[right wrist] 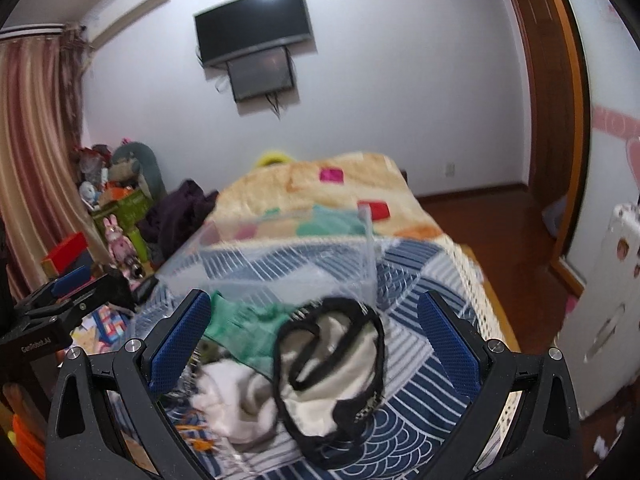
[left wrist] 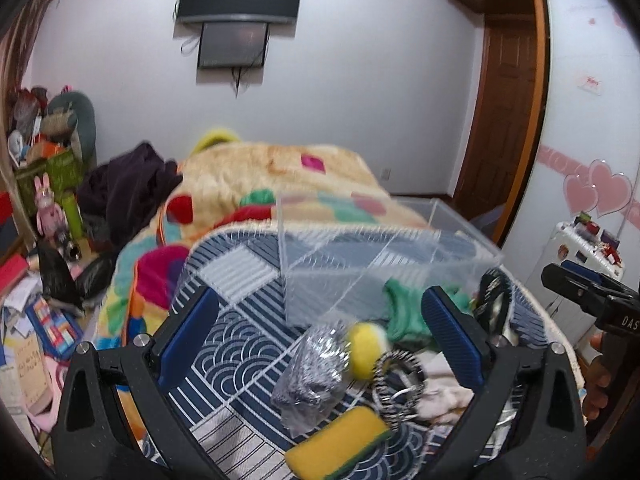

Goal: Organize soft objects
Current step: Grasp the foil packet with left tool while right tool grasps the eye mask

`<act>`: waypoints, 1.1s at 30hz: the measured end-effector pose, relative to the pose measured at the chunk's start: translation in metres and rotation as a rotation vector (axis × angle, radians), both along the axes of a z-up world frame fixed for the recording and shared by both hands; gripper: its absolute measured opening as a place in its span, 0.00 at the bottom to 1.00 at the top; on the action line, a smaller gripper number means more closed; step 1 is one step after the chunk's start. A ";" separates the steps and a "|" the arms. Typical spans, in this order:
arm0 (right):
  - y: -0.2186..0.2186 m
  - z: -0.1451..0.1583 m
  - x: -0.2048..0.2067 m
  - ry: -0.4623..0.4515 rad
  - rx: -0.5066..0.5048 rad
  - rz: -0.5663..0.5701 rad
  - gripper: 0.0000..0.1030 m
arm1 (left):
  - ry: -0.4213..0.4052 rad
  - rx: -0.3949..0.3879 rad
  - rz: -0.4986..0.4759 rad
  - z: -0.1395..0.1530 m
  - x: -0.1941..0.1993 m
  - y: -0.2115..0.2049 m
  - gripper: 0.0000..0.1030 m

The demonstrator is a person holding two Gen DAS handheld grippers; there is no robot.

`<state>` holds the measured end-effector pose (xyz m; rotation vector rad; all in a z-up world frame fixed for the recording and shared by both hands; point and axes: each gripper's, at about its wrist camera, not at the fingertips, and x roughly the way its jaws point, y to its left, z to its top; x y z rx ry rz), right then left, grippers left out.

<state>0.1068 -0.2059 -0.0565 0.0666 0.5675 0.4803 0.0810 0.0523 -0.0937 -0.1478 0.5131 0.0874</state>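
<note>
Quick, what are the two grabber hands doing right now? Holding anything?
Left gripper: open, holding nothing.
Right gripper: open, holding nothing.

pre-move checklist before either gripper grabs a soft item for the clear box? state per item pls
1. Left gripper open and empty: ok.
2. Right gripper open and empty: ok.
3. Clear box open on top and nothing seen inside: ok.
4. Target between the right fingers: black-trimmed cloth lies there, not yet gripped: ok.
5. Targets ahead of the left fingers: sponge, yellow ball and bagged scrubber lie close together, so a clean single pick: cannot tell.
6. Green cloth free of the box wall: cannot tell, frames are blurred.
</note>
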 end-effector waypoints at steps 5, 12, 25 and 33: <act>-0.004 -0.021 0.009 0.079 -0.023 -0.012 1.00 | 0.076 -0.019 -0.001 -0.024 0.012 0.010 0.87; -0.002 -0.043 0.021 0.168 -0.039 0.003 0.91 | 0.164 -0.104 -0.033 -0.053 0.025 0.021 0.68; -0.005 -0.061 0.029 0.258 -0.017 0.047 0.41 | 0.182 -0.128 -0.080 -0.068 0.026 0.018 0.30; -0.006 -0.047 0.024 0.197 -0.025 0.041 0.12 | 0.143 -0.121 -0.073 -0.051 0.010 0.017 0.20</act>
